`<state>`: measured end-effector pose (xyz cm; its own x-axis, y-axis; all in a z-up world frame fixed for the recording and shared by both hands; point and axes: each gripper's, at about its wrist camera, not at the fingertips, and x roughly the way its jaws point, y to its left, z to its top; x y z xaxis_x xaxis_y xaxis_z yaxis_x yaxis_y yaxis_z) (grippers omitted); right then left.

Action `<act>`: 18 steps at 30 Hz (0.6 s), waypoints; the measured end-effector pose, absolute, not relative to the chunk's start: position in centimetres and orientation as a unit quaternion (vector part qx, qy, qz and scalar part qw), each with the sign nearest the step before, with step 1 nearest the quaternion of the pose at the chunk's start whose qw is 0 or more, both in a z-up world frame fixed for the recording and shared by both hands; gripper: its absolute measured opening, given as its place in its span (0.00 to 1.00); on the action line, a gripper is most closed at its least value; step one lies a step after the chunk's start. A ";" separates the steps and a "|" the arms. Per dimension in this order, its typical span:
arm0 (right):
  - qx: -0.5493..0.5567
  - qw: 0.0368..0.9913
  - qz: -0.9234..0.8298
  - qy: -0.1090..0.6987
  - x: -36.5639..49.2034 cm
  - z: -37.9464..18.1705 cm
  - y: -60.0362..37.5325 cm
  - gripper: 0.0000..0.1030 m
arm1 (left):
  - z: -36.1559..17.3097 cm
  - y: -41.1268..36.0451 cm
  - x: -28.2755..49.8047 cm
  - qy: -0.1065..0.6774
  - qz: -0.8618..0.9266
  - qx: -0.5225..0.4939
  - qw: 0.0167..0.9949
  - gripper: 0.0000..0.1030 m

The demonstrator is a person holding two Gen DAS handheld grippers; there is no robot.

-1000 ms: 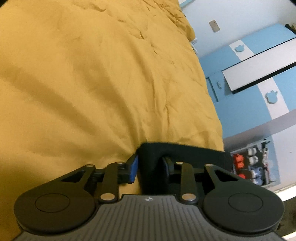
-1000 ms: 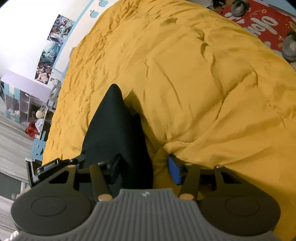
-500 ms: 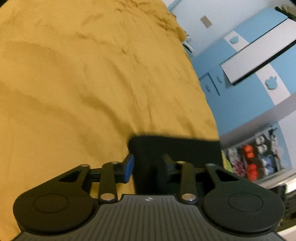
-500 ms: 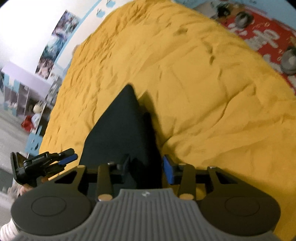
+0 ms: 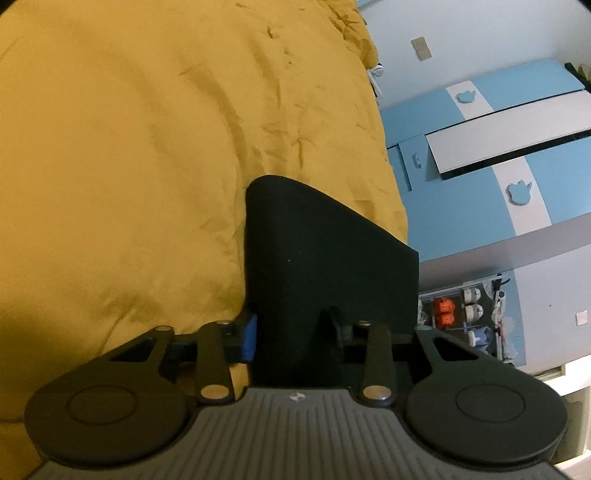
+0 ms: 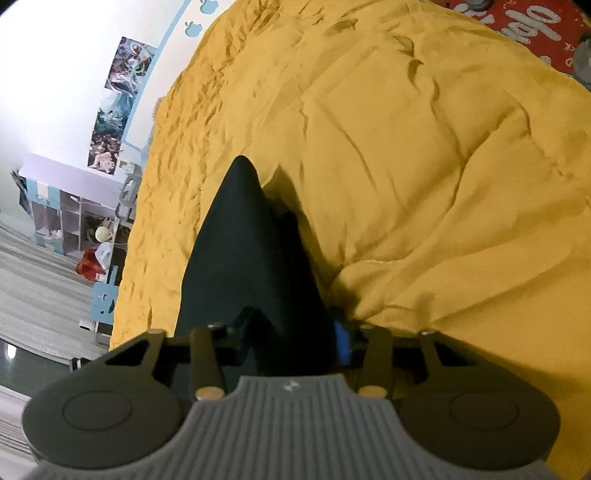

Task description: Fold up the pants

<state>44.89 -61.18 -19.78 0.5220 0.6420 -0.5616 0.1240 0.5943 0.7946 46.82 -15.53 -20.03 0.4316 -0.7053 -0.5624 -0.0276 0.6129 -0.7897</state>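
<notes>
The black pants (image 5: 325,258) hang in the air over the yellow bed cover (image 5: 129,166). My left gripper (image 5: 291,332) is shut on one part of the black fabric, which stretches forward from its jaws. My right gripper (image 6: 291,332) is shut on the pants (image 6: 251,251) too; the cloth runs forward to a pointed tip above the bed cover (image 6: 424,166). The fingertips of both grippers are mostly hidden by the fabric.
A blue and white wardrobe (image 5: 498,166) and a shelf with small items (image 5: 465,317) stand beyond the bed's edge. In the right wrist view there are wall posters (image 6: 118,103), a cubby shelf (image 6: 66,221) and a red rug (image 6: 535,26).
Both grippers have lifted the pants higher off the bed; more black fabric now stretches out in front of each. The right gripper's jaws closed onto the cloth over the last second.
</notes>
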 end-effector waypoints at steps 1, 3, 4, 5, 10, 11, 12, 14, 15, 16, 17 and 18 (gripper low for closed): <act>0.418 0.767 0.171 0.456 44.8 -19.7 -61.2 0.25 | -19.7 -15.5 46.8 0.481 -0.224 -0.378 0.758 0.28; 0.413 0.771 0.175 0.451 44.6 -19.2 -60.9 0.19 | -19.1 -15.4 46.8 0.476 -0.223 -0.374 0.764 0.20; 0.407 0.776 0.175 0.449 44.5 -18.7 -60.7 0.17 | -18.7 -15.6 46.7 0.474 -0.224 -0.370 0.767 0.19; 0.400 0.781 0.175 0.447 44.4 -18.2 -60.5 0.16 | -18.2 -15.7 46.7 0.471 -0.225 -0.361 0.772 0.18; 0.365 0.803 0.169 0.441 43.9 -14.6 -59.2 0.12 | -14.9 -16.2 46.1 0.456 -0.231 -0.322 0.797 0.18; 0.359 0.806 0.170 0.440 43.7 -13.8 -58.9 0.12 | -14.1 -16.2 45.8 0.452 -0.231 -0.315 0.802 0.17; 0.353 0.808 0.171 0.439 43.5 -13.0 -58.6 0.12 | -13.3 -16.1 45.6 0.448 -0.232 -0.309 0.806 0.17; 0.344 0.813 0.174 0.436 42.8 -11.4 -57.8 0.11 | -12.0 -15.7 45.0 0.444 -0.234 -0.303 0.811 0.17; 0.343 0.815 0.174 0.434 42.4 -10.6 -57.5 0.11 | -11.2 -15.4 44.7 0.442 -0.236 -0.298 0.813 0.17; 0.344 0.816 0.175 0.431 42.0 -9.8 -57.2 0.11 | -10.3 -15.2 44.3 0.440 -0.238 -0.291 0.815 0.17; 0.346 0.817 0.177 0.426 41.3 -8.9 -56.9 0.11 | -9.5 -14.9 43.8 0.439 -0.241 -0.283 0.818 0.17; 0.347 0.817 0.179 0.423 40.8 -8.2 -56.6 0.11 | -8.8 -14.7 43.4 0.439 -0.242 -0.276 0.820 0.17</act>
